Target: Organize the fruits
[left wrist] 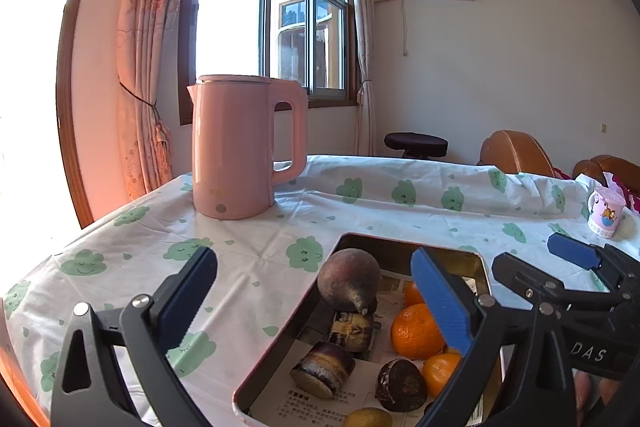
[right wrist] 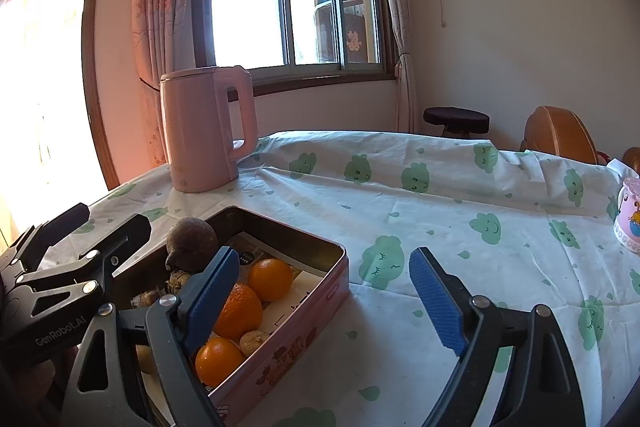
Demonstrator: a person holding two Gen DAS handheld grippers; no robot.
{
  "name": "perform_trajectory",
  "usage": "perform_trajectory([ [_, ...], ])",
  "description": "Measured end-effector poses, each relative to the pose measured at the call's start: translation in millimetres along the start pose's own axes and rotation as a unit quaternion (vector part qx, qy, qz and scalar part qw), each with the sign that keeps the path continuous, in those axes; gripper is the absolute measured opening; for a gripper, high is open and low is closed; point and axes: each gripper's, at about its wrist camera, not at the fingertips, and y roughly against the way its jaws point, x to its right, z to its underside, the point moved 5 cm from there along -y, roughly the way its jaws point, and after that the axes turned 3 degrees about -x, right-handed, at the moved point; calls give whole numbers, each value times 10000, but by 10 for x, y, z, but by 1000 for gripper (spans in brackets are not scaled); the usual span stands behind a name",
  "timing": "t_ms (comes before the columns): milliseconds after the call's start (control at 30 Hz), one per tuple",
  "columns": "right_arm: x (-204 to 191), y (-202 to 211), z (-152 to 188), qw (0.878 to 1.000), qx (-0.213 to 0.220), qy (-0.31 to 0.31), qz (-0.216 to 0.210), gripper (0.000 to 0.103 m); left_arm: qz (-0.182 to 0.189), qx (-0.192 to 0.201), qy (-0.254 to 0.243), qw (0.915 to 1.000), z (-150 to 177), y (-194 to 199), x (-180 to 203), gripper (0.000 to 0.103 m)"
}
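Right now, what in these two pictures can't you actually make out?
- Near end of the pink metal tin: cut off by the bottom edge in both views.
- Round oranges: the left claw's blue pad hides part of one; exact count unclear.
- Print on the paper lining: too small to read.
- Small pink cartoon cup: cut by the right view's edge.

Tin [right wrist: 320, 269] sits on desk [right wrist: 440, 227], near edge. Kettle [right wrist: 206, 131] at 11 o'clock behind tin, well apart. Mug [right wrist: 628, 219] at 3 o'clock, far right of desk. In tin: oranges [right wrist: 270, 279] along right side, round root [right wrist: 191, 239] in far-left corner, cut stalk pieces [left wrist: 324, 369] along left side. Stool [right wrist: 456, 119] and chair [right wrist: 560, 133] behind desk, 1–2 o'clock.
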Motion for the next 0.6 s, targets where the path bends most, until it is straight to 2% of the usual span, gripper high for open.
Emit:
perform_trajectory([
  [600,39,30,-10,10000,49,-35,34,91,-55,37,-16,10000,8,-3,-20,103],
])
